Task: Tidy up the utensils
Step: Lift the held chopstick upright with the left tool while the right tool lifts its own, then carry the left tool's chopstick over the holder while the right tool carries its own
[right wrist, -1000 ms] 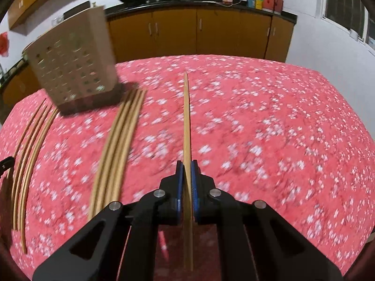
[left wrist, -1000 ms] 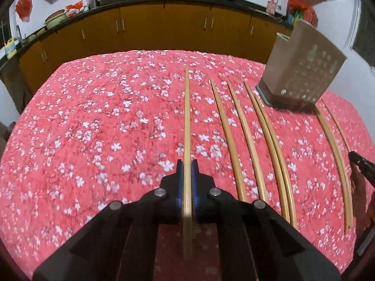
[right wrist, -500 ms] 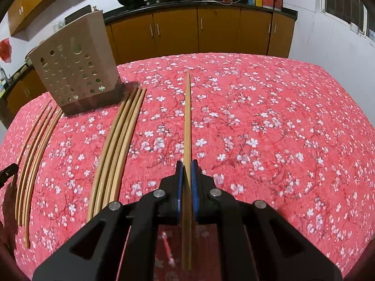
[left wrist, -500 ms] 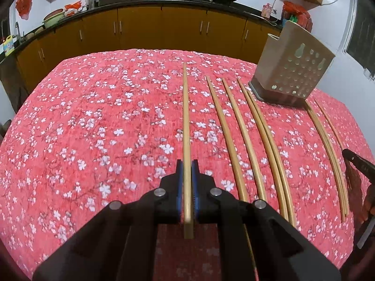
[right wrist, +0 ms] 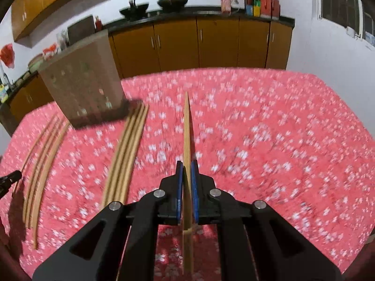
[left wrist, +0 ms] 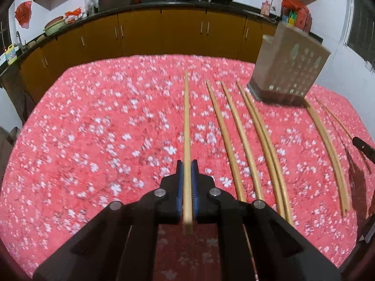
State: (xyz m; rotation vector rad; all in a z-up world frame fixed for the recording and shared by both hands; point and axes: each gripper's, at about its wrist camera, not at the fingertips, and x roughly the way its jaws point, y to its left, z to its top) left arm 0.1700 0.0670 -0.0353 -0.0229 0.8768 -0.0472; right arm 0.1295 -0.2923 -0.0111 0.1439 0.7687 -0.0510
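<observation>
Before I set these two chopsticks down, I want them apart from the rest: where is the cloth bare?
Bare cloth runs left of the left gripper's chopstick, and right of the right gripper's chopstick to the table edge. Crowded: loose chopsticks lie on both sides of the holder.

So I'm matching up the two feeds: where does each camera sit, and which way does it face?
Left wrist: on the left gripper, facing forward along its held chopstick toward the cabinets; the right gripper's tip shows at the right edge.
Right wrist: on the right gripper, facing along its own chopstick; the left gripper's tip shows at the left edge.
Shared: the perforated holder and the loose chopsticks on the floral cloth.
</observation>
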